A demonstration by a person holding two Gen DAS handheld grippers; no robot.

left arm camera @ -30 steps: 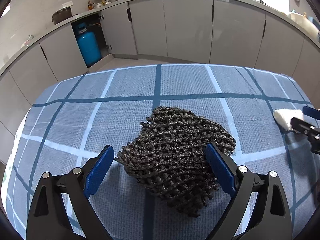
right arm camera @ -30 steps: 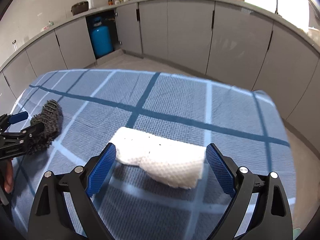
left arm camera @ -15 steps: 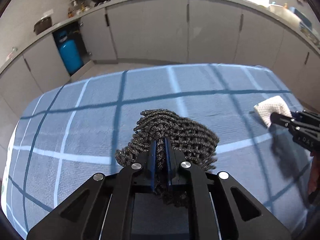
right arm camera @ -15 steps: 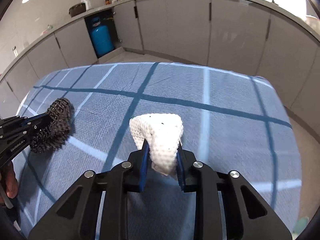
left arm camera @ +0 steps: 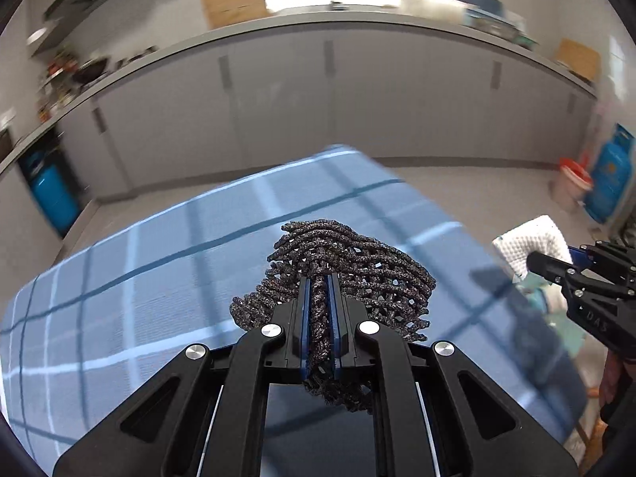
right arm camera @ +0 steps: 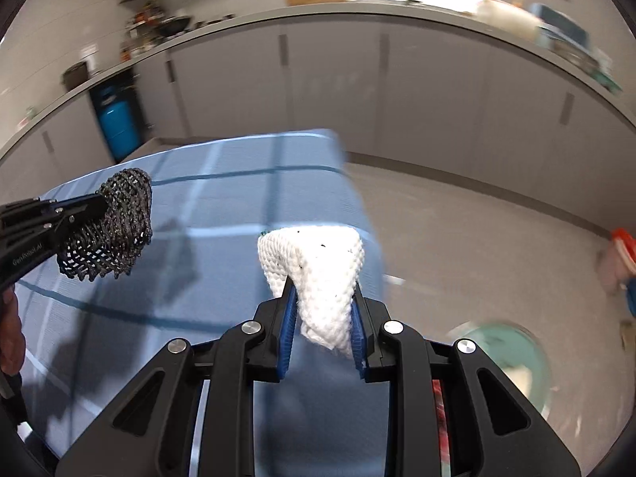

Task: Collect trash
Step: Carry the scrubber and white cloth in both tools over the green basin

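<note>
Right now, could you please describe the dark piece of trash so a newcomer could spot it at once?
Above the blue checked tablecloth, the left hand-held gripper pinches a black foam net. Its open dark mesh sets it apart from the white paper towel beside it.

Your left gripper (left arm camera: 318, 306) pointed forward and down, its blue-padded fingers (left arm camera: 304, 318) pinched nearly together on a dark mesh wad (left arm camera: 349, 274) held above the surface. Your right gripper (right arm camera: 322, 318) angled down likewise, its fingers (right arm camera: 288, 326) clamped a little wider on a white paper wad (right arm camera: 318, 270). Each gripper showed at the edge of the other's view, side by side, and part of your hand (right arm camera: 10, 330) showed behind the left one.
</note>
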